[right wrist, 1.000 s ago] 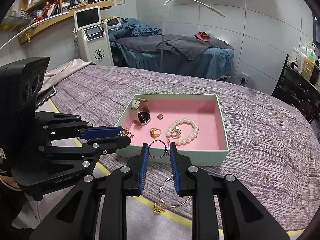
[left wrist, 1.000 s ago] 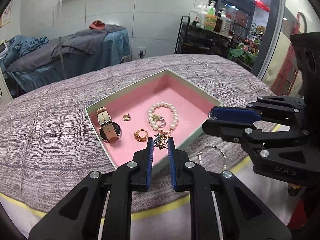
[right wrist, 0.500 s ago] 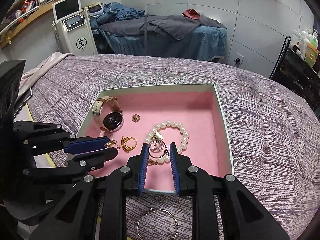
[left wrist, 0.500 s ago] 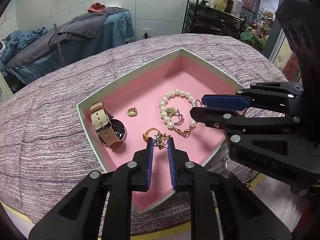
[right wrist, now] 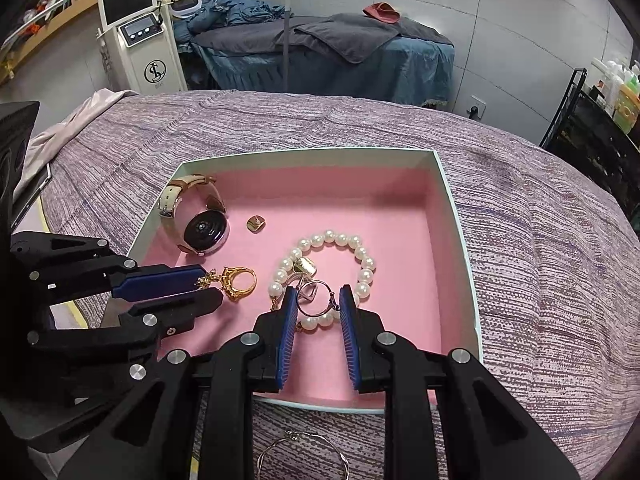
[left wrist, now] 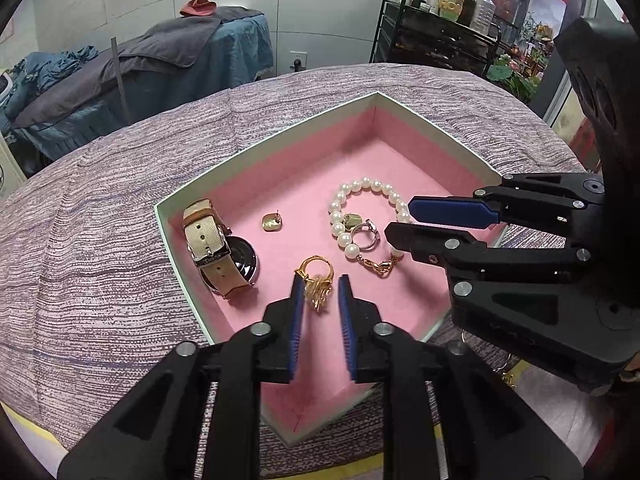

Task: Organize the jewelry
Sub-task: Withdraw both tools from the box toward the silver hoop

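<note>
Silver wire bangle (right wrist: 304, 456) lies nearest, on the ribbed mauve woven cover (right wrist: 540, 280), just outside the near wall of the box (right wrist: 460, 240). Box is a shallow square tray, pale outside, with a matt pink lining.

Left gripper (left wrist: 320, 292) has black arms and ribbed blue pads; its jaws have just been opening and now stand narrowly apart. Gold charm cluster (left wrist: 319, 293) sits between the pads over the pink floor near the box's near-left side; the left pad looks to touch it, the right pad stands clear, so no grip is shown. Gold ring (left wrist: 315, 267) lies just beyond the cluster, touching it.

Right gripper (right wrist: 319, 298) is narrow, its pads pressed on either side of a thin silver hoop (right wrist: 316, 300) that spans the gap. Hoop hangs over the near arc of the pearl bracelet (right wrist: 360, 252), a loop of round glossy white beads with a gold chain clasp; whether the hoop touches the beads cannot be told.

Further left, a watch (right wrist: 204, 228) with a round dark back and tan leather strap rests on its side against the left wall. Small square gold stud (right wrist: 256, 224) lies between watch and bracelet, apart from both.
</note>
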{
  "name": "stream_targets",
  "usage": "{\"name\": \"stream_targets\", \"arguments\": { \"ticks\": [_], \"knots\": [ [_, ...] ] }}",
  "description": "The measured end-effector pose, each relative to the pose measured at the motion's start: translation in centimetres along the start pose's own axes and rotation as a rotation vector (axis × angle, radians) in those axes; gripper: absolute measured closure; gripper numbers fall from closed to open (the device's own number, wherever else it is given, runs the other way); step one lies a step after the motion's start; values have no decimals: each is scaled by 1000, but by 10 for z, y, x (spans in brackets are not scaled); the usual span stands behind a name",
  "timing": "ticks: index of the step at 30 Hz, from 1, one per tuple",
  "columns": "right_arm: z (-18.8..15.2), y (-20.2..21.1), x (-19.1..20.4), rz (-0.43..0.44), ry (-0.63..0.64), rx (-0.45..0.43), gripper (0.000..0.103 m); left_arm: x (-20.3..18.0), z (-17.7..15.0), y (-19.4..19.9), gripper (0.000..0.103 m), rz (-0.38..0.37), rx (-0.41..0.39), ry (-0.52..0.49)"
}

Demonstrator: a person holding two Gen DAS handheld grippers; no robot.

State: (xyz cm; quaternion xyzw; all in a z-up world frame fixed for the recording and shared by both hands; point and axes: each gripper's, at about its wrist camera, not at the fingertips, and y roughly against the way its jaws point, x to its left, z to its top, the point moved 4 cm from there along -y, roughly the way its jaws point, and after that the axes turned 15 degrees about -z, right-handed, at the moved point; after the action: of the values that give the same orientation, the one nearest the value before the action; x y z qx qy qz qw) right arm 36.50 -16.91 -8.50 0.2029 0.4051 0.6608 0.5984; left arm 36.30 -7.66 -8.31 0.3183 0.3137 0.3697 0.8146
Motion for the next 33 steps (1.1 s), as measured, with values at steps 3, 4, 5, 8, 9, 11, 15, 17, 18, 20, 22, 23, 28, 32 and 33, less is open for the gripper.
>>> {"name": "stream_targets", "arguments": {
  "ticks": [3,4,5,8,9,11,15,17,18,20,22,23,28,32,33],
  "knots": [
    [0,2,-1,0,-5,-12,75,-1,1,9,53,27,-38,-7],
    [1,4,-2,-9,-7,-20,74,-1,1,14,48,30,-51,-9],
    [1,6,-3,-19,-5,-29,71,-2,1,18,45,32,-61,-10],
    [2,15,-7,-27,-6,-59,66,-6,3,34,37,45,-107,-25],
    [3,18,-7,-28,-7,-69,63,-7,4,40,33,52,-124,-28],
    [4,28,-9,-35,-3,-103,57,-7,4,52,25,74,-158,-20],
    [3,50,-14,-50,-19,-160,46,-5,-4,74,14,72,-225,20],
    [-2,60,-18,-58,-29,-174,43,-4,-11,83,12,81,-245,28],
    [-5,64,-20,-63,-35,-180,42,-3,-15,86,12,91,-250,30],
    [-10,73,-26,-60,-51,-191,42,-2,-24,91,11,99,-256,38],
    [-16,80,-30,-48,-69,-196,41,-3,-35,93,11,100,-255,47],
    [-20,84,-32,-46,-80,-197,39,-4,-40,93,11,98,-254,48],
    [-40,93,-36,-26,-111,-189,38,-19,-64,97,10,97,-249,30],
    [-58,98,-34,-31,-108,-181,37,-30,-80,95,9,81,-245,24],
    [-62,99,-32,-30,-107,-179,37,-32,-84,94,9,81,-245,20]
  ]
}}
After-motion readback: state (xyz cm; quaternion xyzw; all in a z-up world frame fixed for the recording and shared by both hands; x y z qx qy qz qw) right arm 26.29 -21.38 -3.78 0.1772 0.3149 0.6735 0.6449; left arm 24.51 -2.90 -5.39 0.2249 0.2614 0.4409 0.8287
